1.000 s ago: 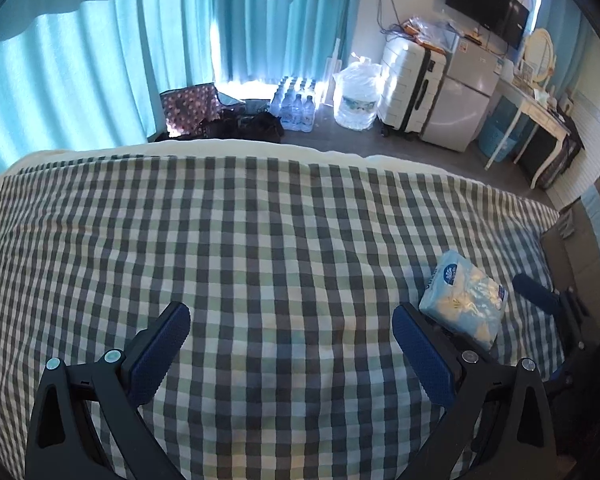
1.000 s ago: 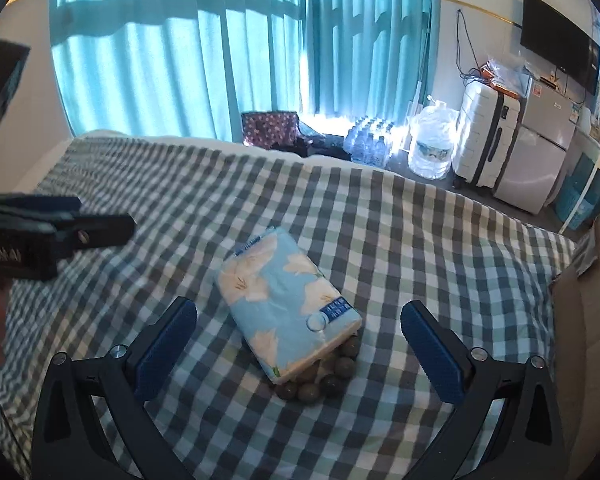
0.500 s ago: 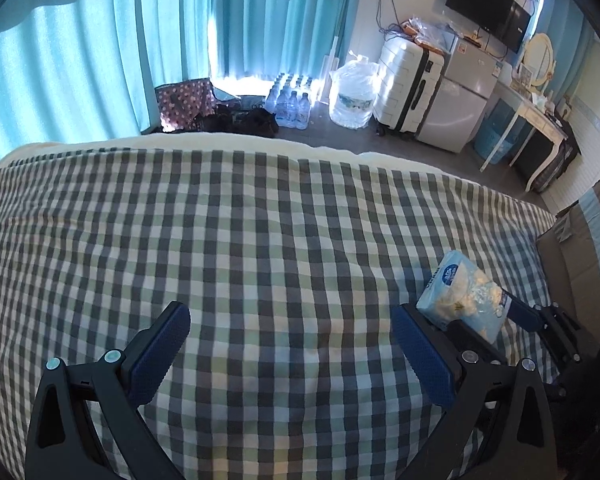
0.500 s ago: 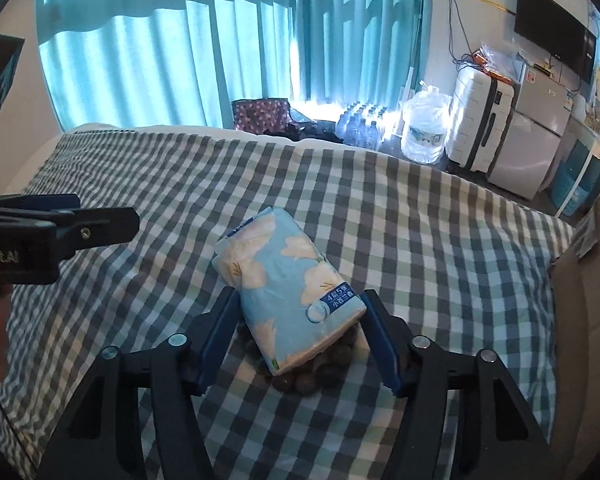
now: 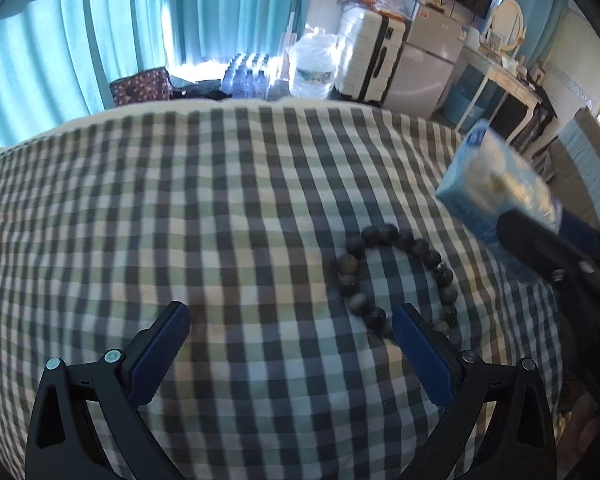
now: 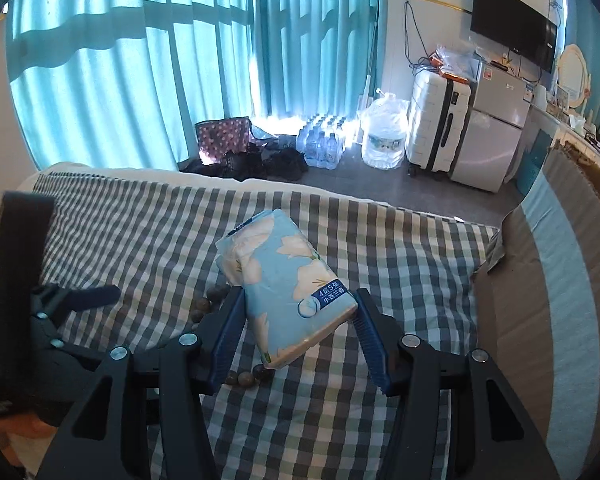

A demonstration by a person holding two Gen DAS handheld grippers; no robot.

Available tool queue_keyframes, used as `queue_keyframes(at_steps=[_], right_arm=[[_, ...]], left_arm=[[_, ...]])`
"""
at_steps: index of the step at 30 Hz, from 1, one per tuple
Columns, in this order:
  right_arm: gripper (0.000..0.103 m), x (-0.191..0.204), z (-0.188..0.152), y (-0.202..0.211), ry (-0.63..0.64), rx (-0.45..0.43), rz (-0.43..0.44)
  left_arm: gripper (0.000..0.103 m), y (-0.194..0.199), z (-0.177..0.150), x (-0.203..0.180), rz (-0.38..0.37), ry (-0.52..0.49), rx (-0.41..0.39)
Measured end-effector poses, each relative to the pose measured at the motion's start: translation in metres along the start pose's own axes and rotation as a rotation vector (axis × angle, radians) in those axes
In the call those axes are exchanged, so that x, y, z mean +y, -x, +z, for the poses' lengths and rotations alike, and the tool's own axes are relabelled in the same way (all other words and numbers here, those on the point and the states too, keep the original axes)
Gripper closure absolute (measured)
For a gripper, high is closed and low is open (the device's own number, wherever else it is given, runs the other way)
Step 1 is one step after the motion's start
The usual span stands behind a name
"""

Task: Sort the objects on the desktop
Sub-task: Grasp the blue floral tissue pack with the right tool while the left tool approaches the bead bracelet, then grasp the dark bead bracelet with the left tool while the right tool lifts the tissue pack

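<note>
R gripper (image 6: 300, 332) pinching light-blue floral soft tissue pack (image 6: 288, 284), held above dark round-bead bracelet (image 5: 396, 276) on green-grey checked cloth (image 5: 180, 220) | L gripper (image 5: 288, 354) spread wide, empty, just beside bracelet | step: carrying pack off | next: L needs to centre over beads, then pinch.

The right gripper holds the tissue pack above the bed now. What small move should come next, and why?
Probably carry the tissue pack a little further aside before lowering it. The right gripper has it clamped and lifted, and the bead bracelet lies on the checked bedcover just beneath. The left gripper is open beside the beads, so clearing the pack would free them.
</note>
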State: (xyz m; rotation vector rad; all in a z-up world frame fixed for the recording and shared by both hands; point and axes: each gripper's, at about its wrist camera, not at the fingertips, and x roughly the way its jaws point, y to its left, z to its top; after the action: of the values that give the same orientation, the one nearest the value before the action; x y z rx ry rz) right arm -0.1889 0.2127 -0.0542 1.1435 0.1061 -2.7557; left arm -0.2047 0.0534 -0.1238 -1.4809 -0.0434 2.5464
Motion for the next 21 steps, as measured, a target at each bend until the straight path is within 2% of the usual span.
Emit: queue_keyframes(at_steps=[3,7,13,15,16,17,18,19,20,21], right_arm=[[0.049,-0.005,0.002,0.005,-0.022,0.002,0.007],[0.049,-0.013,0.007,0.009,-0.048,0.001,0.004],[0.049,-0.023,0.008,0.012,-0.065,-0.003,-0.010],[0.049,-0.025,0.009,0.014,-0.072,-0.011,-0.013],[0.049,-0.028,0.010,0.014,-0.076,-0.017,-0.015],[0.049,-0.030,0.010,0.015,-0.079,-0.022,-0.018],[0.049,-0.031,0.011,0.015,-0.083,-0.025,-0.020],[0.049,-0.033,0.011,0.014,-0.087,-0.025,-0.020],[0.049,-0.034,0.011,0.013,-0.085,-0.025,-0.020],[0.049,-0.034,0.011,0.012,-0.081,-0.026,-0.022]], left_arm=[[0.000,-0.007,0.000,-0.006,0.008,-0.020,-0.009],[0.000,-0.019,-0.004,-0.020,0.077,-0.061,-0.064],[0.001,-0.022,-0.004,-0.024,0.055,-0.047,-0.089],[0.006,-0.019,-0.005,-0.024,0.054,-0.055,-0.093],[0.015,-0.016,-0.007,-0.025,0.052,-0.057,-0.098],[0.033,-0.012,-0.009,-0.029,0.049,-0.062,-0.107],[0.045,-0.005,-0.015,-0.032,0.042,-0.071,-0.117],[0.066,0.000,-0.019,-0.037,0.035,-0.090,-0.122],[0.080,0.002,-0.021,-0.044,0.037,-0.115,-0.124],[0.087,0.002,-0.021,-0.050,0.039,-0.137,-0.126]])
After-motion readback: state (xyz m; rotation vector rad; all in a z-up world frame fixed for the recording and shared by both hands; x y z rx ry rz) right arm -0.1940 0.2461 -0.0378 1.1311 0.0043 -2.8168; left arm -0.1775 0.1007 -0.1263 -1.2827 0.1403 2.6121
